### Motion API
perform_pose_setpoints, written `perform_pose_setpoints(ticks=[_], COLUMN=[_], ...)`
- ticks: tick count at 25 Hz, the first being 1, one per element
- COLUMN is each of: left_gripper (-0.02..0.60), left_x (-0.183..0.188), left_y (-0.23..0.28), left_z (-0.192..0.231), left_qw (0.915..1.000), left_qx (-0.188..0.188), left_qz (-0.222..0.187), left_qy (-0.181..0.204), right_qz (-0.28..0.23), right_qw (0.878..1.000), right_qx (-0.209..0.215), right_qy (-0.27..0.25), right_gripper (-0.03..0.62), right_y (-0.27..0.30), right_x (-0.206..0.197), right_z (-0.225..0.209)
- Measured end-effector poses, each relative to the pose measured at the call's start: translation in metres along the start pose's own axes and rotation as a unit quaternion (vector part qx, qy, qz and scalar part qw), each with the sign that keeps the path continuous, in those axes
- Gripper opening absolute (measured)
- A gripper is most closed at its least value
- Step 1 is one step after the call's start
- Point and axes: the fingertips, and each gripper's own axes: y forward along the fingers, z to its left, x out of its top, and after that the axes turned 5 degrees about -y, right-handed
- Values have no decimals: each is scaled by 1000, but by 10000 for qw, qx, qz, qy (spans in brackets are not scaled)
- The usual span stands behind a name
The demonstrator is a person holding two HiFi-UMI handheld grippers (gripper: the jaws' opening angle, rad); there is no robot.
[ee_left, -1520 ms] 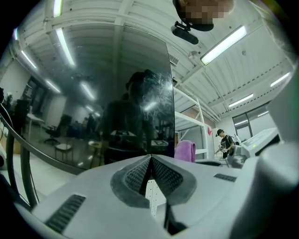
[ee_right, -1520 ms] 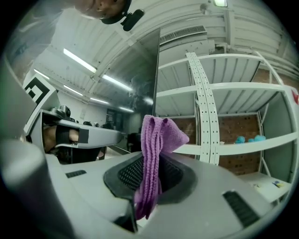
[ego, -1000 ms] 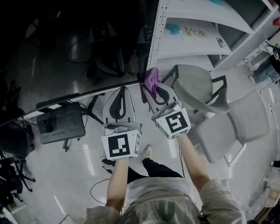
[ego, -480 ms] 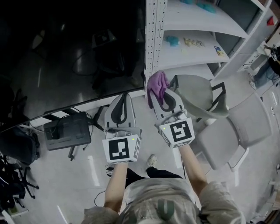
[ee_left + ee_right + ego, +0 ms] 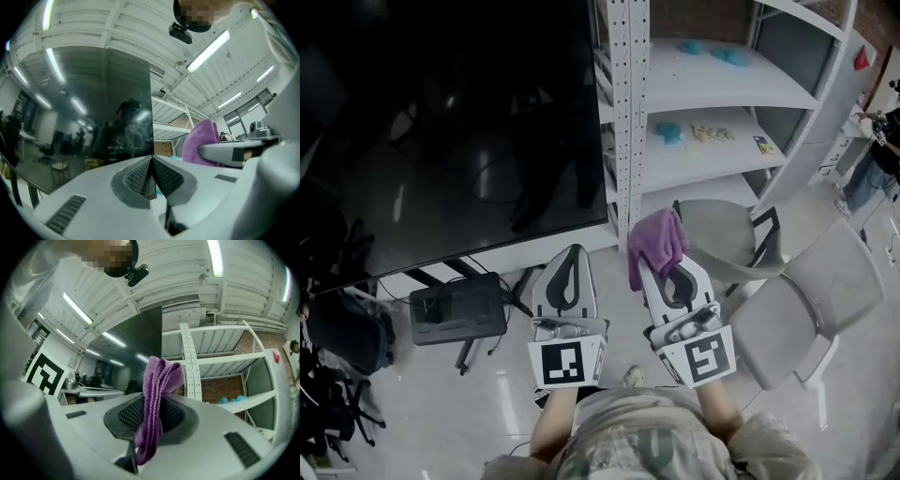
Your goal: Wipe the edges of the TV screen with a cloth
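Found the right gripper (image 5: 667, 270) pinching a purple cloth (image 5: 654, 240) between its pads. Confirmed in the right gripper view: folded cloth standing up out of the clamped jaws, with a tail hanging below them. Found the left gripper (image 5: 571, 255) pressed together on nothing, pads meeting along one line in its own view.

Located both grippers low in the head view, around 6 o'clock, with the left at 9 o'clock of the right, near but apart. Located the cloth just off the lower right corner of the dark TV screen (image 5: 450, 131), at about 4 o'clock from that corner and apparently clear of the glass. Placed it in front of the white perforated rack upright (image 5: 623, 112).

Noted white shelving (image 5: 722, 94) at 1 o'clock, carrying small blue items. Noted a grey chair (image 5: 727, 225) at 3 o'clock of the cloth. Noted a black box (image 5: 457, 307) on the floor at 8 o'clock, below the screen.
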Motion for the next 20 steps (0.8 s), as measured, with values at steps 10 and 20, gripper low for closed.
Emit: perform_pose_setpoints(ticks=[10, 20], left_gripper=[15, 15], left_x=[9, -5], left_y=[-22, -28], left_z=[-8, -8], left_qw=[9996, 9996], left_qx=[3, 107], left_qz=[-73, 110], left_qy=[269, 237], right_qz=[249, 349], right_qw=[9993, 9988], right_qx=[223, 319], right_qy=[166, 155], right_gripper=[63, 63], right_y=[-21, -24], right_x=[-14, -19], right_z=[11, 16])
